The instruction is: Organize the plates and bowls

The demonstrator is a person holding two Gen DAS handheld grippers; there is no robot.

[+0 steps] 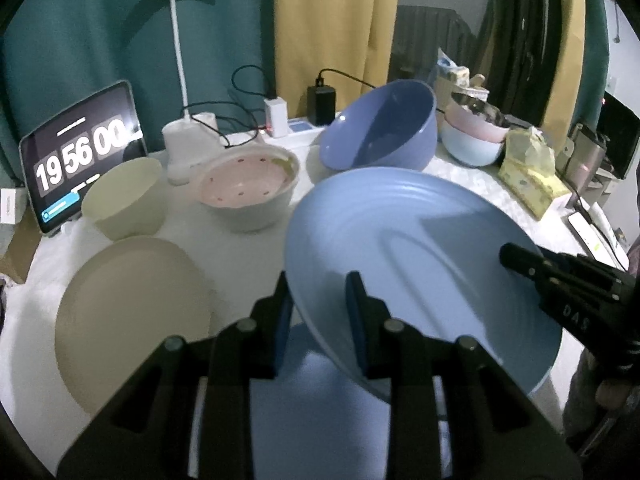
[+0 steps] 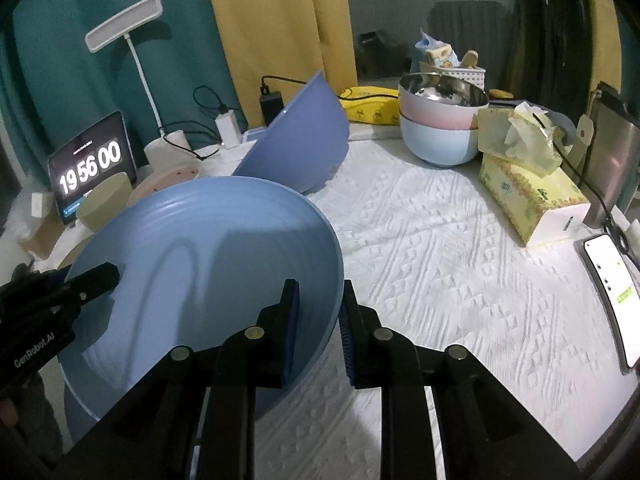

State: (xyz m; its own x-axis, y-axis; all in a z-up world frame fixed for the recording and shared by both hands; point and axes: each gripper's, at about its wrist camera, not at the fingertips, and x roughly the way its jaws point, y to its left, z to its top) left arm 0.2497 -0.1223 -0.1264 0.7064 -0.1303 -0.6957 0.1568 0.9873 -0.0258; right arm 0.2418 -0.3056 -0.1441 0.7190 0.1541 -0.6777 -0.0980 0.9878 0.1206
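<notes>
plate (image 1: 420, 248): light blue, ringed rim
tilted bowl (image 1: 380, 124): periwinkle blue
flat plate (image 1: 128, 320): beige
small bowl (image 1: 128, 200): pale cream
tablecloth (image 2: 460, 260): white, raised woven pattern
curtains (image 1: 332, 32): teal and mustard

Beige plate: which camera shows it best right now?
The left wrist view. There the beige plate lies flat on the white cloth, nearly whole, left of the lifted blue plate. In the right wrist view the blue plate covers that spot, so the beige plate cannot be made out.

Black claw (image 1: 320, 300), blue pads (image 1: 356, 312)
</notes>
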